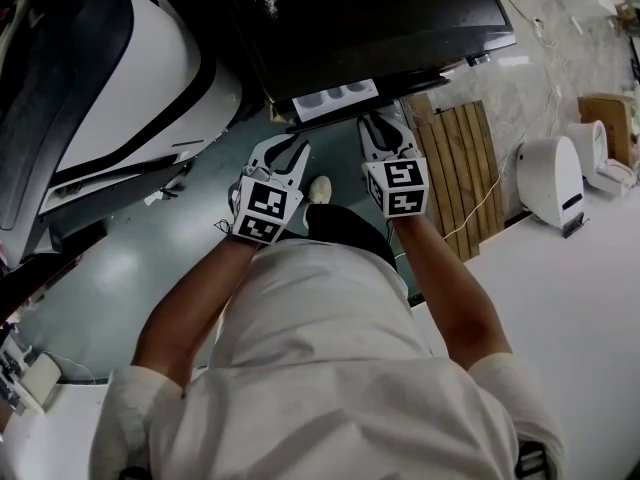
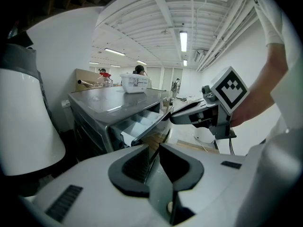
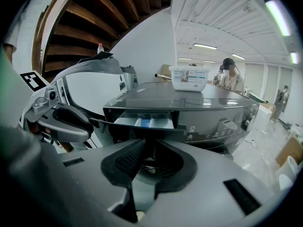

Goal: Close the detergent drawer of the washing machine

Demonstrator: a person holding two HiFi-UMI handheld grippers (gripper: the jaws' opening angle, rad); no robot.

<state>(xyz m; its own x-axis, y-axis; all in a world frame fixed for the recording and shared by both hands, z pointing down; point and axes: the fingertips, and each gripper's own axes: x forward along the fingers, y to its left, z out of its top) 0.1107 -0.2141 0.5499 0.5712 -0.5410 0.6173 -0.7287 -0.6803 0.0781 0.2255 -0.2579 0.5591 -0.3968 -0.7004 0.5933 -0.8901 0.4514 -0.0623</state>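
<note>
The white plastic detergent drawer (image 1: 335,98) sticks out of the dark grey washing machine's (image 1: 400,28) top front edge, and the left gripper (image 1: 288,148) and right gripper (image 1: 382,126), both pinched shut and empty, sit near it, so pushing it in looks next.

Head cam: above the person, facing steeply down onto the front edge of the washing machine (image 1: 380,28), w/ the detergent drawer (image 1: 335,100) near frame top. Left gripper (image 2: 152,150) cam: low, close, tilted up, sees the machine obliquely from the person's left. Right gripper (image 3: 147,162) cam: low, close, square-on to the front. All 3 share the drawer; each gripper cam also catches the other gripper.
</note>
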